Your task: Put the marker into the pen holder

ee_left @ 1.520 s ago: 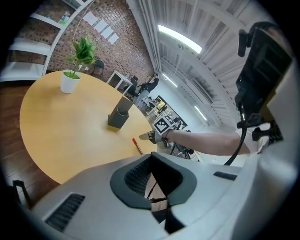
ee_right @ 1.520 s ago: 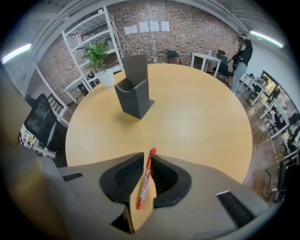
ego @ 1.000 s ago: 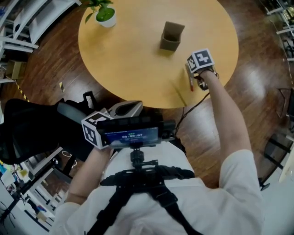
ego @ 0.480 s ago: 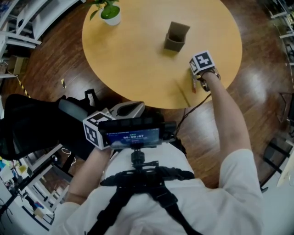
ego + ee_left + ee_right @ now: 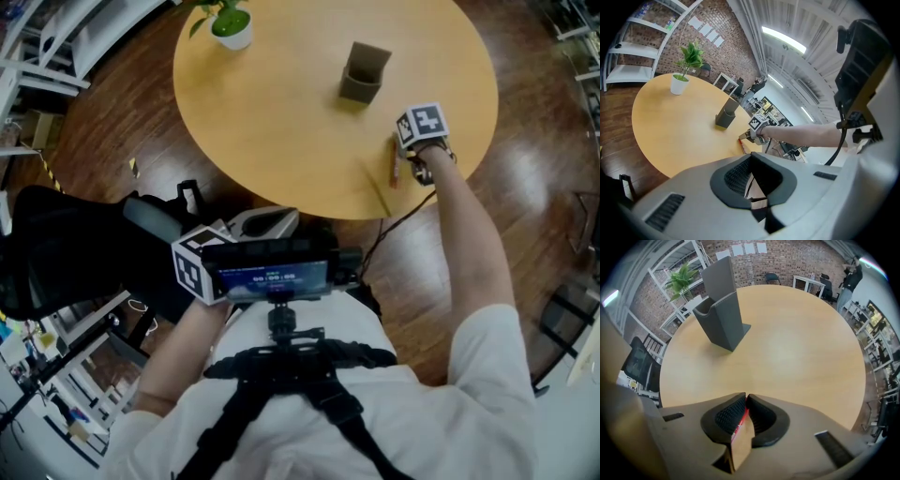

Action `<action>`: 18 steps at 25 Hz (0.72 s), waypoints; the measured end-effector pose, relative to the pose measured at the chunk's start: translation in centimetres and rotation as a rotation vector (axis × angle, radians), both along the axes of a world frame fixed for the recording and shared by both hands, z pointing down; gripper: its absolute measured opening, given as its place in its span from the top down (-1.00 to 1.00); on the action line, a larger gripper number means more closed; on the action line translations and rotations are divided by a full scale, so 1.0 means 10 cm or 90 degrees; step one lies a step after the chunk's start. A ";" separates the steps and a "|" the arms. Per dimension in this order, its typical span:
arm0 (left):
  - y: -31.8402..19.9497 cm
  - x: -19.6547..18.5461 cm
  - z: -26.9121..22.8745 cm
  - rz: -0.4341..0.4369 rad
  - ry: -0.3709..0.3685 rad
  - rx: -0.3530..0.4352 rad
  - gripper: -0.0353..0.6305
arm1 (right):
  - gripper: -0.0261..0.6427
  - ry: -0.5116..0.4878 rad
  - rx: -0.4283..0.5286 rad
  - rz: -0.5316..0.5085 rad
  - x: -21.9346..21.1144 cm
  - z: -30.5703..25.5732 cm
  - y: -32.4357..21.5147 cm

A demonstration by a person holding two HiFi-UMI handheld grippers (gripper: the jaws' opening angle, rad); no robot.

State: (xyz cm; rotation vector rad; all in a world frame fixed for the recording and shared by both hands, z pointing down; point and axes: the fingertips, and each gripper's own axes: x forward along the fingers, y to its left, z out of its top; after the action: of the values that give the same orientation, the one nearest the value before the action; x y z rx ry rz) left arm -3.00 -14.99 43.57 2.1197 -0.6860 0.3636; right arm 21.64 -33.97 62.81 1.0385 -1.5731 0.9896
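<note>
A red marker (image 5: 394, 172) lies near the round wooden table's (image 5: 281, 122) front right edge. My right gripper (image 5: 405, 155) is down on it. In the right gripper view the pads press a red sliver of the marker (image 5: 740, 421) between them, so that gripper (image 5: 746, 401) is shut on it. The grey pen holder (image 5: 364, 73) stands upright farther in; it also shows as the pen holder (image 5: 723, 315) ahead and left of the jaws. My left gripper (image 5: 267, 220) hangs off the table near my waist, with the jaws of this gripper (image 5: 751, 158) closed and nothing between them.
A potted plant (image 5: 230, 21) stands at the table's far left edge. A black chair (image 5: 66, 253) sits on the wood floor at my left. White shelving (image 5: 56, 56) lines the far left. A cable (image 5: 389, 225) hangs below the table edge.
My right gripper has stayed over the marker at the table's front right edge, shifting only slightly. The left gripper has not moved.
</note>
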 end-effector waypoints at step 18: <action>0.00 0.02 -0.03 -0.009 0.013 0.001 0.91 | 0.82 -0.022 -0.024 0.027 -0.08 -0.03 0.06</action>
State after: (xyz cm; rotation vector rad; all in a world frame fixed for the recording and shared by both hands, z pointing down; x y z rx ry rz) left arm -2.84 -14.95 43.26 2.1158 -0.6892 0.3326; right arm 20.80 -33.41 62.48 1.0379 -1.5595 1.0673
